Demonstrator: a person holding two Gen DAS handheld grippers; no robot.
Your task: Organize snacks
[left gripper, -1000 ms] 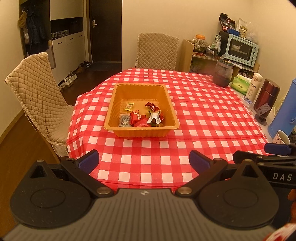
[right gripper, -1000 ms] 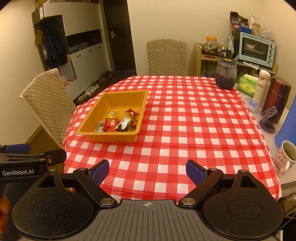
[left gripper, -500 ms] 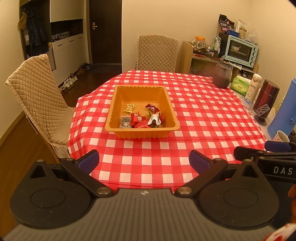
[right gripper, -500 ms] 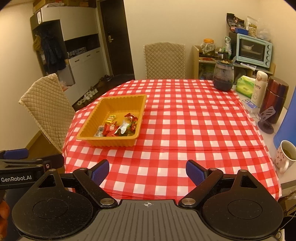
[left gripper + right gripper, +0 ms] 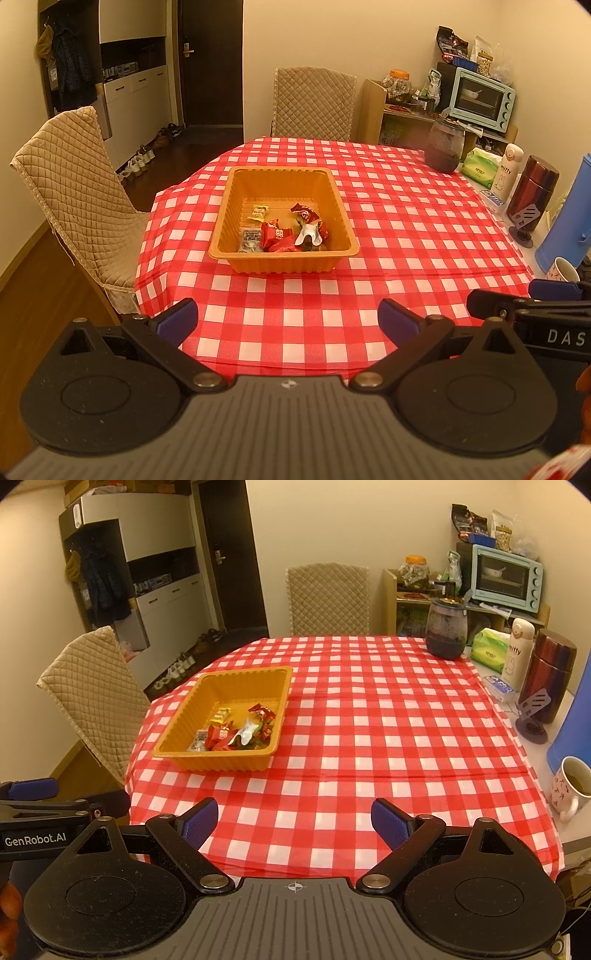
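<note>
An orange plastic tray (image 5: pixel 236 192) (image 5: pixel 184 716) stands on the red-and-white checked tablecloth (image 5: pixel 406 229) (image 5: pixel 369 720). Several wrapped snacks (image 5: pixel 284 232) (image 5: pixel 236 731), red, yellow, silver and dark, lie at its near end. My left gripper (image 5: pixel 288 319) hovers over the table's near edge, open, nothing between its blue pads. My right gripper (image 5: pixel 293 818) hangs beside it to the right, also open and empty. Each gripper shows at the edge of the other's view: the right one (image 5: pixel 524 302), the left one (image 5: pixel 55 797).
Two quilted beige chairs (image 5: pixel 77 192) (image 5: pixel 314 99) stand at the left and far sides. Along the right edge are a dark jar (image 5: pixel 445 631), tissue pack (image 5: pixel 489 650), white bottle (image 5: pixel 517 650), red thermos (image 5: pixel 550 672), blue jug (image 5: pixel 565 221) and a mug (image 5: pixel 570 786). A shelf with a toaster oven (image 5: pixel 506 579) is behind.
Both views have drifted back a little, so the tray and table look slightly farther off. Both grippers stay open and empty.
</note>
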